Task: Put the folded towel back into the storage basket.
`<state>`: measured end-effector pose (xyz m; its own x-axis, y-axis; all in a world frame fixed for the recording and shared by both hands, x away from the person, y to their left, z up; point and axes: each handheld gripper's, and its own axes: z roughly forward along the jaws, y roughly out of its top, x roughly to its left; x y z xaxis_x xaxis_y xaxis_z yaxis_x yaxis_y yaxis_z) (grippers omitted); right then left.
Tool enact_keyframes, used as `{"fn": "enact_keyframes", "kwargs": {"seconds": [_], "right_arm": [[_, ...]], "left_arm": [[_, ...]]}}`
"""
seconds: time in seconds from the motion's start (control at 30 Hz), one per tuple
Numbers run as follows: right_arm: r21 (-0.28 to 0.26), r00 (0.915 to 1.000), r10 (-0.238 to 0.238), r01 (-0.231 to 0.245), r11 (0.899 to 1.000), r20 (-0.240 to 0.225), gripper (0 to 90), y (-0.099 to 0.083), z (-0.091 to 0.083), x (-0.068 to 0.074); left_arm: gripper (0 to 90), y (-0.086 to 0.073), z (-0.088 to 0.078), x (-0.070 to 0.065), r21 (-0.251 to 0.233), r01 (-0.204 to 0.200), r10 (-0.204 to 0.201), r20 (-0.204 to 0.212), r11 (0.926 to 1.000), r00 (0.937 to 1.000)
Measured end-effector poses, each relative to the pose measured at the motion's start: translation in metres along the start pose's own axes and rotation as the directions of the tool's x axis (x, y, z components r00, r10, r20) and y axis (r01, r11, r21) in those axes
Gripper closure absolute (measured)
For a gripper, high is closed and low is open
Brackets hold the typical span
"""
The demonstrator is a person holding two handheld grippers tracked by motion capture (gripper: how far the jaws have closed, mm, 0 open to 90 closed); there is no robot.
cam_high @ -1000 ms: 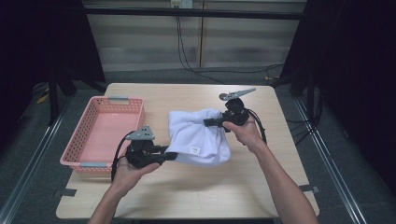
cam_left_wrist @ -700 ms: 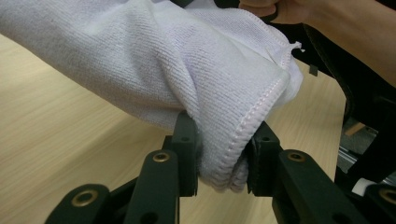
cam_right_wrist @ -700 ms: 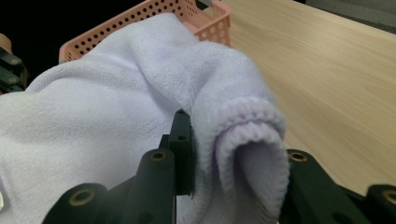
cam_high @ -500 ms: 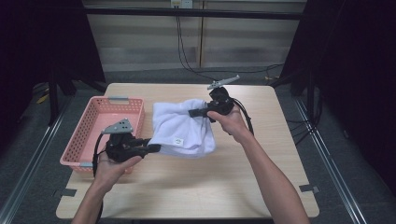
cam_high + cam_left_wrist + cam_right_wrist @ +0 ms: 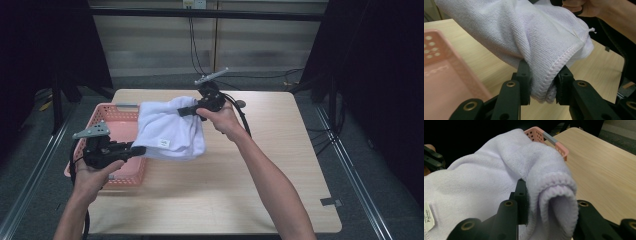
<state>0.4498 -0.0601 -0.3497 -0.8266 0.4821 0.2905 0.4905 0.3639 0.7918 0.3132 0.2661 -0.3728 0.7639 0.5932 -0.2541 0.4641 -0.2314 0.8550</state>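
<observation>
Now, left tool: clamped on the towel's folded hem.
Right tool: gripping the opposite bunched corner.
Risk: the sagging middle could snag the pink basket's rim beneath, tugging cloth from either grip.

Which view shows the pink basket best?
The high view: the pink basket sits at the table's left edge, partly under the white towel. The left gripper view shows one perforated wall; the right gripper view shows a rim corner behind the towel.

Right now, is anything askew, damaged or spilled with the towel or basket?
Nothing stands out. The white towel hangs folded between the left claw and right claw, intact, partly over the pink basket, which sits flat.
</observation>
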Motion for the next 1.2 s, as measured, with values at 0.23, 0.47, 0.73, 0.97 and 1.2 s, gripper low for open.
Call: {"fn": "enact_keyframes", "kwargs": {"seconds": [0.23,0.47,0.73,0.97,1.2], "right_arm": [[0.005,0.9996,0.002,-0.002,1.0,-0.027,68.1,0.015,0.028,0.011],[0.009,0.999,-0.003,0.003,1.0,-0.045,68.1,0.03,0.045,0.02],[0.009,0.9983,0.008,-0.007,1.0,-0.058,68.2,0.042,0.067,0.021],[0.015,0.9987,0.005,-0.004,1.0,-0.05,68.2,0.048,0.085,0.031],[0.051,0.999,0.006,-0.004,0.999,-0.044,68.3,0.057,0.107,0.039]], "left_arm": [[70.5,-0.009,-0.025,0.017,-0.016,0.051,-0.052,-0.034,0.9986,0.9981],[70.6,-0.01,-0.041,0.029,-0.019,0.07,-0.071,-0.051,0.9973,0.9962],[70.7,-0.013,-0.055,0.044,-0.032,0.104,-0.106,-0.091,0.9941,0.9901],[71.7,-0.023,-0.069,0.059,-0.048,0.143,-0.147,-0.108,0.9886,0.9832],[71.8,-0.031,-0.082,0.07,-0.057,0.172,-0.178,-0.145,0.9835,0.9732]]}}
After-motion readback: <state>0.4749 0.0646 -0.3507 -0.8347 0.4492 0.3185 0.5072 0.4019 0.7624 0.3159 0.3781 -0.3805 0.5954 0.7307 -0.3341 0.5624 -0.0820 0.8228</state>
